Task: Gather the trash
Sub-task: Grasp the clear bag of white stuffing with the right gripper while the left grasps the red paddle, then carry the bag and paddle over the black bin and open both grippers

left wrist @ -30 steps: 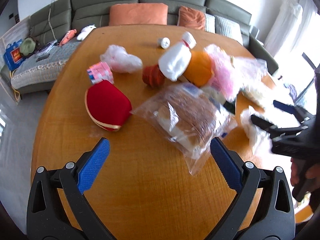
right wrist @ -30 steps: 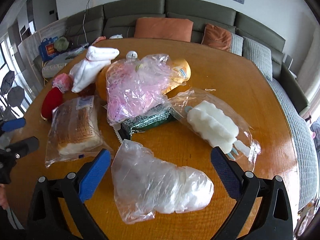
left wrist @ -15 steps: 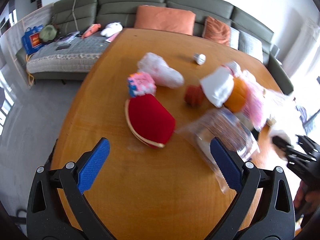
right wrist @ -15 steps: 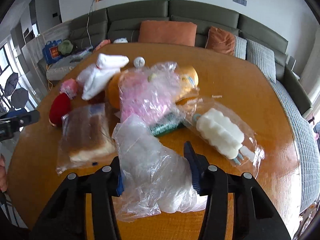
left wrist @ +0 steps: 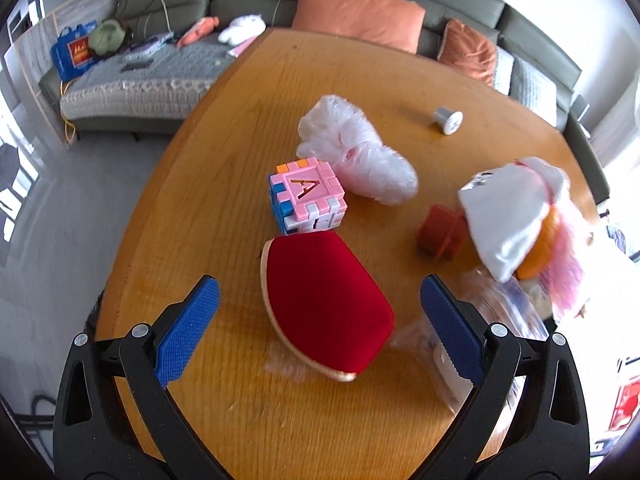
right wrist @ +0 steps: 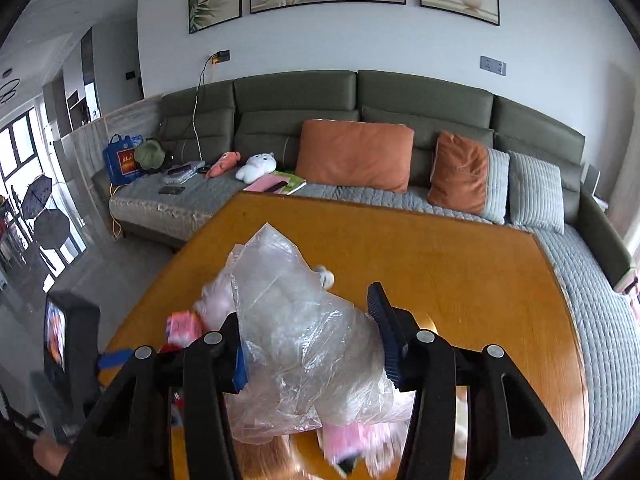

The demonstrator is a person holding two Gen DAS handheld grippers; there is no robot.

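Observation:
My right gripper is shut on a crumpled clear plastic bag, held up off the wooden table; the bag bulges out above and below the blue pads. My left gripper stands open over the table, its fingers on either side of a red velvet case without touching it. Beyond that lie a pink letter cube and a crumpled white plastic bag. A clear bag with bread lies blurred by the right finger.
A small red-orange object, a white cloth bundle over orange and pink things, and a white cap lie on the table's right half. A green sofa with orange cushions runs behind it. The floor drops off left.
My right gripper closed on the clear plastic bag and rose with it off the table. My left gripper swung left, from over the bread bag to over the red case.

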